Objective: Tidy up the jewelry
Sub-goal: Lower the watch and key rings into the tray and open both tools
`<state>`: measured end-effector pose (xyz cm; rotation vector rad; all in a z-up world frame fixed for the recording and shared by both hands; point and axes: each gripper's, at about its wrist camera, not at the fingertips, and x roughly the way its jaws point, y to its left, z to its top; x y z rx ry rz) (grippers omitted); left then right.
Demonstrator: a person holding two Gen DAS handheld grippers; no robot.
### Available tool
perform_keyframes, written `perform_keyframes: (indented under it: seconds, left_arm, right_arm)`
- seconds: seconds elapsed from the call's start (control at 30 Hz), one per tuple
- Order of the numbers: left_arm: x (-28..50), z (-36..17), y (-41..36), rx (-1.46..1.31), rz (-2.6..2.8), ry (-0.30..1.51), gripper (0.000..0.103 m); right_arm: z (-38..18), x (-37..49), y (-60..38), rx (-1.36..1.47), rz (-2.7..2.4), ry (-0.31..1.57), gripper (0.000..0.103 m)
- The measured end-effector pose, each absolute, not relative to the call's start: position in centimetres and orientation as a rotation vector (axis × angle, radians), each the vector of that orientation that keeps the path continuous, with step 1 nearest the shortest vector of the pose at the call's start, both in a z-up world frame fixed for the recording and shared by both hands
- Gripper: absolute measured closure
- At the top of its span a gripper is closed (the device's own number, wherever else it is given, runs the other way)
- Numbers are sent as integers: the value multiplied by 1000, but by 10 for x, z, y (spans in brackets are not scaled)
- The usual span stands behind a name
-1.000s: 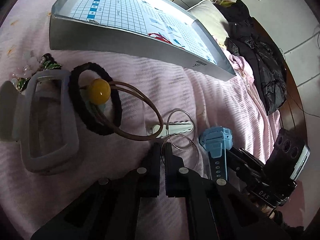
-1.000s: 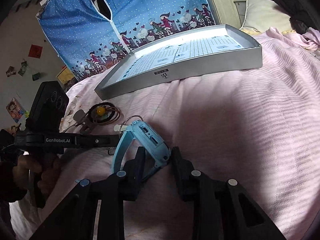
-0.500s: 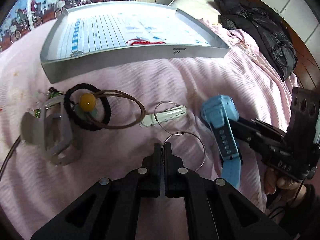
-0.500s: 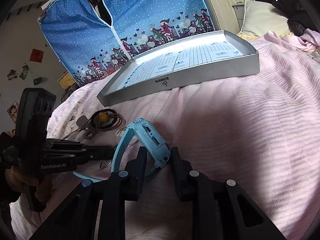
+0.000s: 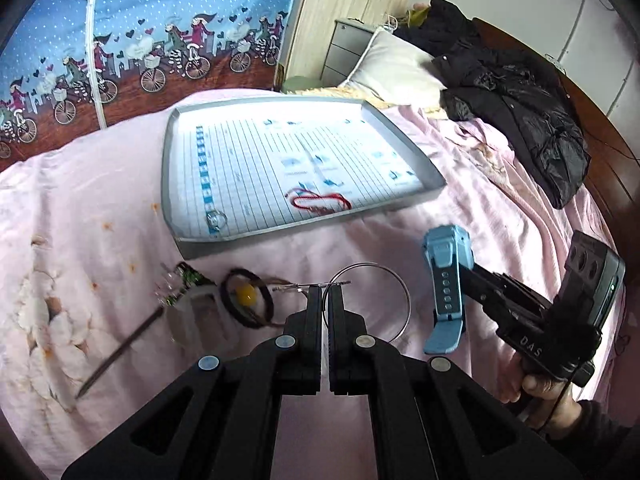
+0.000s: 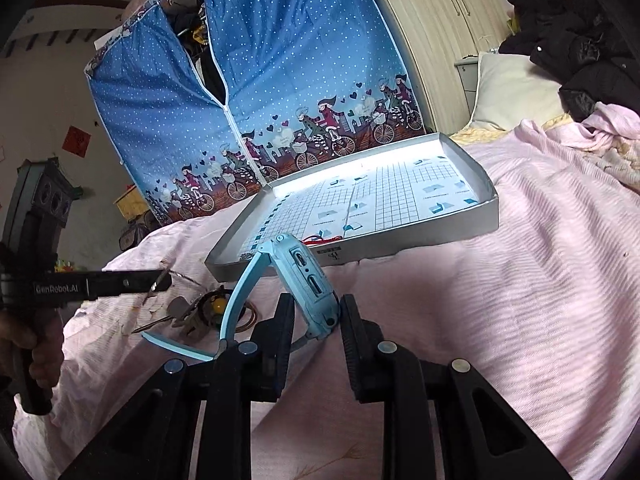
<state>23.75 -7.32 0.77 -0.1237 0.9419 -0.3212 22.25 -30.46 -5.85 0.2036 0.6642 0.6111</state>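
Both claws risen: left [image 5: 325,294] lifted ring [image 5: 370,300], right [image 6: 316,320] watch [image 6: 308,280].

Pink ribbed bedspread [image 5: 460,216] fills most of both frames, with orange-brown specks and a pale cream flower print at left of the left wrist view. Silver-grey tray [image 5: 304,236], centre, lined with white paper in a blue grid with a column of blue squares. Red cord [image 5: 318,202] and a clear-silver ring [image 5: 216,220] lie in it. Light blue watch [image 6: 308,280], strap same blue. Thin silver hoop [image 5: 372,304]. Black hair tie [image 5: 248,304] with yellow bead, brown elastic beside it. Both grippers black: left gripper [image 5: 325,296], right gripper [image 6: 316,312]. Blue white-dotted wardrobe cover [image 6: 280,80], cyclists, hearts, brown band, upper left. Black jacket [image 5: 520,92] upper right, cream pillow [image 5: 392,72].
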Motion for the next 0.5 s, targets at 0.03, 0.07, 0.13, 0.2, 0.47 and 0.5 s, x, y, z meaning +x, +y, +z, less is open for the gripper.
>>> perform_keyframes:
  seconds: [0.03, 0.07, 0.13, 0.2, 0.47, 0.5]
  left_arm:
    - [242, 11, -68, -131, -316, 934, 102]
    - [248, 13, -64, -140, -311, 927, 102]
    - [262, 14, -55, -153, -301, 908, 102]
    - [275, 13, -43, -175, -295, 892, 102]
    - [329, -16, 5, -241, -248, 909, 102]
    - [336, -21, 10, -256, -242, 914, 102]
  right_arm:
    - [-56, 225, -304, 202, 599, 668, 81]
    - [-53, 228, -302, 205, 593, 672, 81]
    - [-46, 237, -297, 193, 574, 668, 81]
    - [-40, 252, -292, 191, 564, 664, 81]
    - [-54, 327, -242, 165, 502, 767, 81]
    - [-60, 334, -236, 166, 493, 788, 81]
